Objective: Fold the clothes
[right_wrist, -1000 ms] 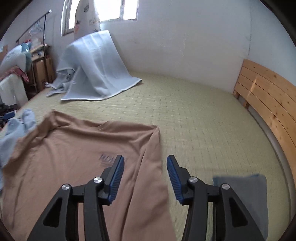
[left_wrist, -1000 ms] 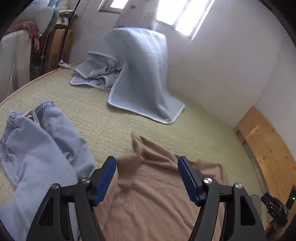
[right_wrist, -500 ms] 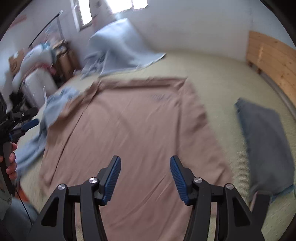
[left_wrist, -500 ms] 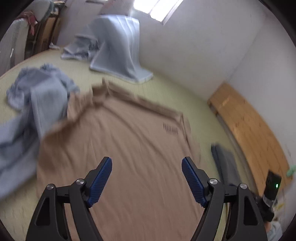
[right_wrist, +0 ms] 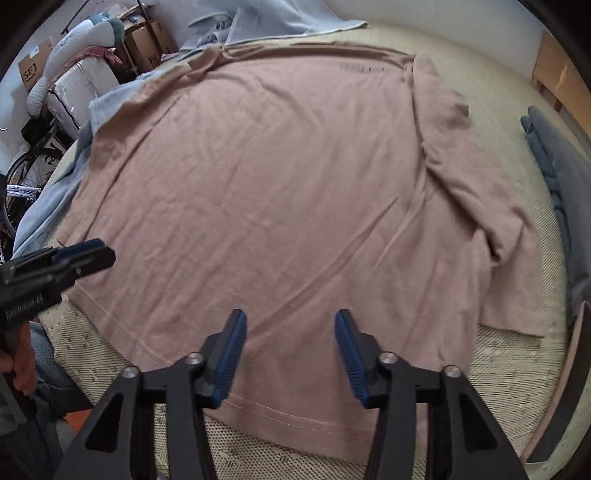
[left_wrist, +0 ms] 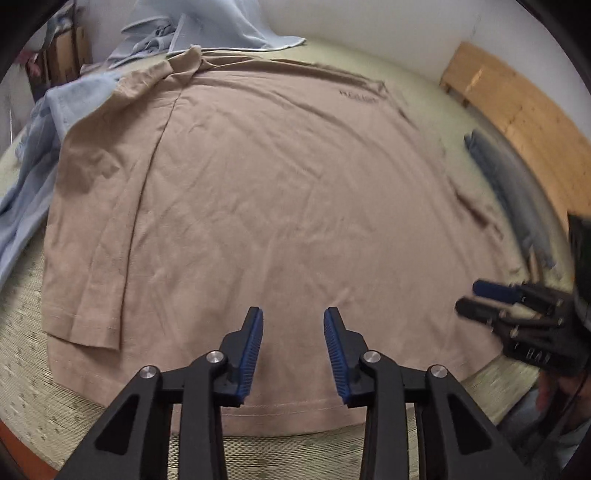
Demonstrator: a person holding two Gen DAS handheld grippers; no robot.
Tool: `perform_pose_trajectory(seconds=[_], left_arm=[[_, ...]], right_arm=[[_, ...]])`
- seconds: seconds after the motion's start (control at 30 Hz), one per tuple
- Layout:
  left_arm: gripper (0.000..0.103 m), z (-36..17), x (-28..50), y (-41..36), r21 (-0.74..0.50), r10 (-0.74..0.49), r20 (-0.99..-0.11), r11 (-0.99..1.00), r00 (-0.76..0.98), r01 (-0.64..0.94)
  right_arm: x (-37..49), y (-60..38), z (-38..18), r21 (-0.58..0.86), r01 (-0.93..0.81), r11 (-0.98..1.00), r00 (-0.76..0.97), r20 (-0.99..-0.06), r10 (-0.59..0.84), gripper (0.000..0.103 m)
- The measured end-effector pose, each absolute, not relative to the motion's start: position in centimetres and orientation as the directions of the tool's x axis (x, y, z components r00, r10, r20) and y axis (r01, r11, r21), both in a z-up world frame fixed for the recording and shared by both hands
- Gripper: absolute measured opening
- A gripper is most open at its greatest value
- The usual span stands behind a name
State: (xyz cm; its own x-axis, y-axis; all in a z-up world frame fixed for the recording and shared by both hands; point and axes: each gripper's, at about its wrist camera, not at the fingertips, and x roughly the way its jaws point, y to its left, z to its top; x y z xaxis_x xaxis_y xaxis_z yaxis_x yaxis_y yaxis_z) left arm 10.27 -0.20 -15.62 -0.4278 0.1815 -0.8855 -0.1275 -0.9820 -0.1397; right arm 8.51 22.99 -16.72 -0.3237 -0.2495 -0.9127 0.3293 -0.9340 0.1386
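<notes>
Shirt: the tan t-shirt [left_wrist: 280, 206] is spread out mostly flat on the woven bed mat [left_wrist: 29, 373], hem toward the cameras, collar at the far end. It has light creases all over, and a small dark print sits near the far right corner.
Shirt sleeves: in the left wrist view the left edge is folded in on itself along a long seam. In the right wrist view the right sleeve [right_wrist: 491, 221] is rumpled and bunched.
Left tool: the left tool [left_wrist: 293, 345] hangs just above the hem, pointing steeply down. Its jaws are closing, about a third open. There is only bare shirt fabric below the gap, and the blue pads aren't pinching anything.
Right tool: the right tool [right_wrist: 290, 349] is also over the hem, further along it, and its jaws stand a bit wider than the left's. They are closing too, with nothing gripped between them.
Cross views: each tool shows up at the edge of the other's camera, held in a hand.
Other laundry: light blue jeans [left_wrist: 26, 173] are tucked under the shirt's left side. A grey folded garment [right_wrist: 561, 177] lies off to the right near the wooden bed frame [left_wrist: 517, 107]. A pale blue blanket [right_wrist: 266, 18] is heaped at the far end.
</notes>
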Motion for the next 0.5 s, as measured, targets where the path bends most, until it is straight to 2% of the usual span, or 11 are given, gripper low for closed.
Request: perform_pose_trajectory(seconds=[0.13,0.2,0.27,0.4,0.5], left_arm=[[0.037,-16.6,10.4,0.1,-0.098,0.150,-0.908,-0.984,-0.390,-0.150],[0.033,-16.7,10.7,0.2,-0.078,0.141,-0.909,-0.982,-0.392,-0.170],[0.026,-16.7,11.0,0.2,-0.060,0.125,-0.909,-0.983,-0.397,-0.171],[0.006,-16.8,11.9,0.0,-0.059,0.116,-0.908,-0.987,-0.402,-0.152],[0.003,-17.0,12.9,0.3,-0.058,0.113,-0.908,-0.987,-0.403,-0.148]], right_arm=[[8.5,22.6,-17.0,0.126,0.337,-0.933,-0.322,-0.916,-0.240,0.049],[8.5,22.6,-17.2,0.101,0.343,-0.934,-0.328,-0.919,-0.220,0.045],[8.7,22.4,-17.2,0.052,0.355,-0.933,-0.339,-0.923,-0.180,0.031],[9.2,22.3,-17.1,0.001,0.388,-0.922,-0.334,-0.932,-0.142,0.022],[9.8,22.4,-17.0,-0.009,0.418,-0.909,-0.313,-0.940,-0.134,0.010]])
